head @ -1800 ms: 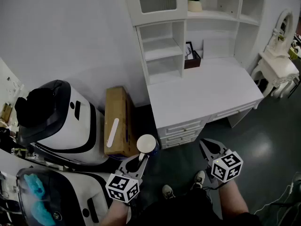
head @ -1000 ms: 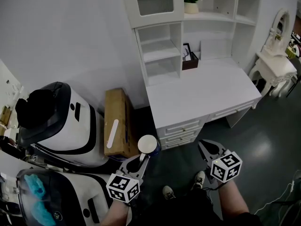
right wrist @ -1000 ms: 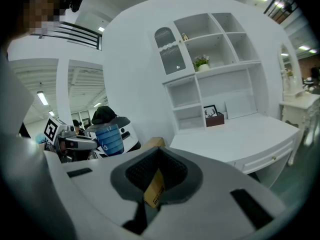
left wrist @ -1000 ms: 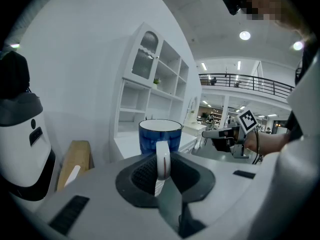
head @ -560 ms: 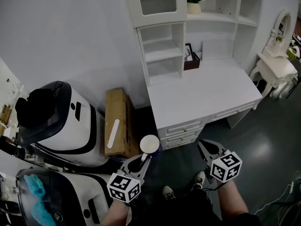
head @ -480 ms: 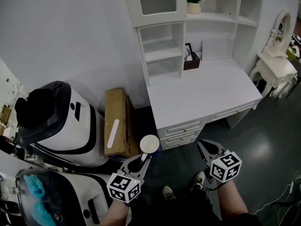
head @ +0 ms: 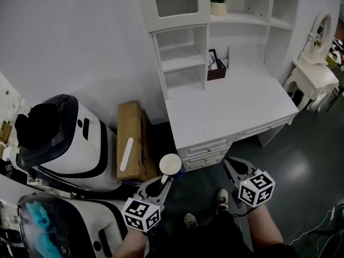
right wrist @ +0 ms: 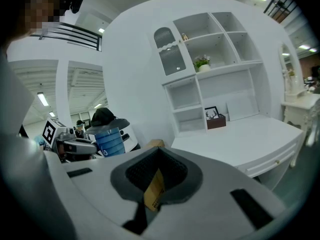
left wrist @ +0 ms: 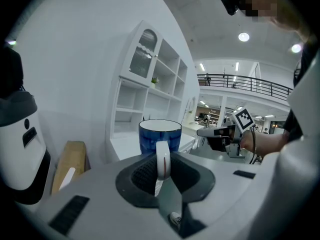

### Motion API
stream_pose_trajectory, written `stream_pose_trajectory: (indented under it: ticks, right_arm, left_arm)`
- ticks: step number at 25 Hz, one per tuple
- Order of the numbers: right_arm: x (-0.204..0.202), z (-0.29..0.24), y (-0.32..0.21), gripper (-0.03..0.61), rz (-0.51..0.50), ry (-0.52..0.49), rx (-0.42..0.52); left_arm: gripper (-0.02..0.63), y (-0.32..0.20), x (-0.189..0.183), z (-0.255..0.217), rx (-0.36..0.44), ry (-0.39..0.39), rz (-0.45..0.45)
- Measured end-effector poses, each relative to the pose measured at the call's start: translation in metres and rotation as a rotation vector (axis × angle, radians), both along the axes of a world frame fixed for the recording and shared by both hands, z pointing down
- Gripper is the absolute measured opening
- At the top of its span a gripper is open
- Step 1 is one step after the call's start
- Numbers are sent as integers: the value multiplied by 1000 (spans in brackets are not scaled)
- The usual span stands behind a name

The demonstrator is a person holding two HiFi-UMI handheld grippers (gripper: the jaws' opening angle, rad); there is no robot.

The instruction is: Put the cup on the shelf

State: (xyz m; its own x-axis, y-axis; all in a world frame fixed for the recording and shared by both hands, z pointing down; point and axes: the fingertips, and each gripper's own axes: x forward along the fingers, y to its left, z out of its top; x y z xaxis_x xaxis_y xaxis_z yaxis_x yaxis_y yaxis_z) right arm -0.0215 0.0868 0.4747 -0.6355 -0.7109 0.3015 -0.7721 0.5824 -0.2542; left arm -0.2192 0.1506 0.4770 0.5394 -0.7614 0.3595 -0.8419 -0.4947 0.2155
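Note:
A blue cup (head: 170, 164) with a white inside and white handle is held low in front of me by its handle, with my left gripper (head: 164, 180) shut on it. In the left gripper view the cup (left wrist: 160, 135) stands upright just past the jaws, its handle (left wrist: 163, 160) clamped between them. My right gripper (head: 230, 166) hangs to the right, jaws together with nothing in them. The white shelf unit (head: 183, 52) rises behind a white desk (head: 231, 109), well ahead of both grippers. The right gripper view shows the shelf unit (right wrist: 210, 79) and the cup (right wrist: 109, 141) at left.
A cardboard box (head: 130, 141) leans by the wall left of the desk. Two white machines (head: 70, 138) crowd the left side. A brown box with a picture frame (head: 217, 67) and a potted plant (head: 218, 0) sit on the shelves. A white dressing table (head: 317, 74) stands far right.
Both grippers hold much the same place and the cup stays gripped. The head view has shifted a little, and the person's right shoe has stepped forward.

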Motion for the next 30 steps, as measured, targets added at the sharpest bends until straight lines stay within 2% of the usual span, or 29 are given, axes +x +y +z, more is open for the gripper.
stream_pose_trajectory:
  ticks: [30]
  right_arm:
    - [64, 4, -113, 4, -120, -32, -22]
  left_arm:
    - [57, -89, 71, -8, -6, -8, -142]
